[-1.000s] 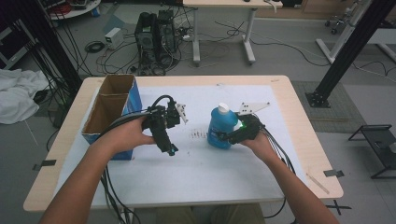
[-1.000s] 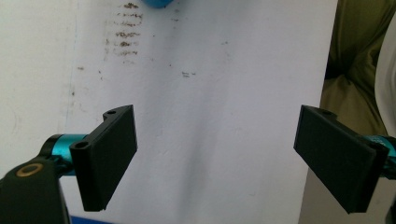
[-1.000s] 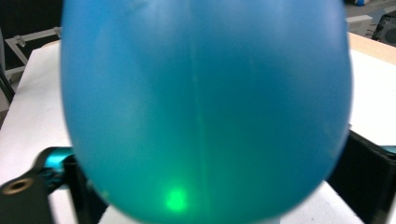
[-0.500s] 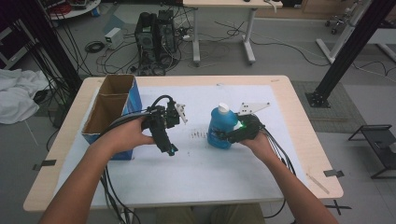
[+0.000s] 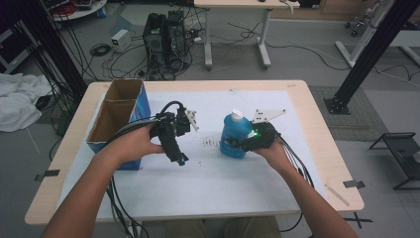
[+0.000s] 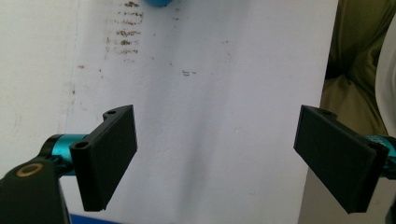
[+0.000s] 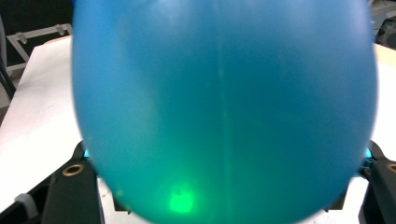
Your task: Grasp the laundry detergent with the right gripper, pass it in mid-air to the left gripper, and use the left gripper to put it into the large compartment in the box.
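A blue plastic bottle (image 5: 233, 136) with a white cap stands upright on the white sheet at mid-table. My right gripper (image 5: 243, 144) is shut on its lower body from the right, a green light glowing at the contact. In the right gripper view the bottle (image 7: 224, 102) fills the space between the jaws of that gripper (image 7: 226, 161). My left gripper (image 5: 179, 157) hangs above the sheet left of the bottle, apart from it. In its own view the left gripper (image 6: 217, 116) stands wide open with nothing between the pads (image 6: 114, 154).
An open cardboard box with blue sides (image 5: 119, 116) stands at the table's left. Brown smudges (image 5: 210, 143) mark the sheet between the grippers. The sheet's near edge and the person's trousers (image 6: 355, 46) appear in the left gripper view. Cables trail off the table's front.
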`<state>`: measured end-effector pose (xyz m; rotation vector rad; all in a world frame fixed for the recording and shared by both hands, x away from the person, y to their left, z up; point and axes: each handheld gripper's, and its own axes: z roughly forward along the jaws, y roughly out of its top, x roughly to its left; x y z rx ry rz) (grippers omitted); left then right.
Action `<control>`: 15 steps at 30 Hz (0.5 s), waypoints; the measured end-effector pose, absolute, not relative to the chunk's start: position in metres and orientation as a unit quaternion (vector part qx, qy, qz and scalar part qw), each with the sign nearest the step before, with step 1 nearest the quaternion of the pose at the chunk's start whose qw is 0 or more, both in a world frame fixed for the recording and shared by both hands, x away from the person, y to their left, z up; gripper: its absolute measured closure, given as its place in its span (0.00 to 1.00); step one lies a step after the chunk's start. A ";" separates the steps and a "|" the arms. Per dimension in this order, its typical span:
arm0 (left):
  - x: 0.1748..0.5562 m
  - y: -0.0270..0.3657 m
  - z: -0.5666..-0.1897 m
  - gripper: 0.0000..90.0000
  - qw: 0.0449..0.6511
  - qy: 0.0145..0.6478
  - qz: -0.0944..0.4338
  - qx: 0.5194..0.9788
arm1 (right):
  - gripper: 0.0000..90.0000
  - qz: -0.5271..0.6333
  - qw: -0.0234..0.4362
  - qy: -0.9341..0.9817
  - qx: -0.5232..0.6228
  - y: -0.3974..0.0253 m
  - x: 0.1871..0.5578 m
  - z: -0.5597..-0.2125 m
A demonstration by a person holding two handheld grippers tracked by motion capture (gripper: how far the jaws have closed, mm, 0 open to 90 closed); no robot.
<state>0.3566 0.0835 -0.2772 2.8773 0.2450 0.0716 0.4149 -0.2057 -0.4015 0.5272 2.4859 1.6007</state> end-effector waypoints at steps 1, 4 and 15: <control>0.357 0.084 -0.277 0.15 0.126 0.084 0.026 0.988 | 0.31 0.532 0.068 0.826 0.177 -0.206 0.414 -0.401; 0.356 0.083 -0.277 0.15 0.123 0.083 0.027 0.989 | 0.34 0.530 0.068 0.826 0.179 -0.206 0.414 -0.401; 0.356 0.085 -0.278 0.15 0.131 0.085 0.027 0.987 | 0.45 0.533 0.073 0.826 0.169 -0.205 0.413 -0.401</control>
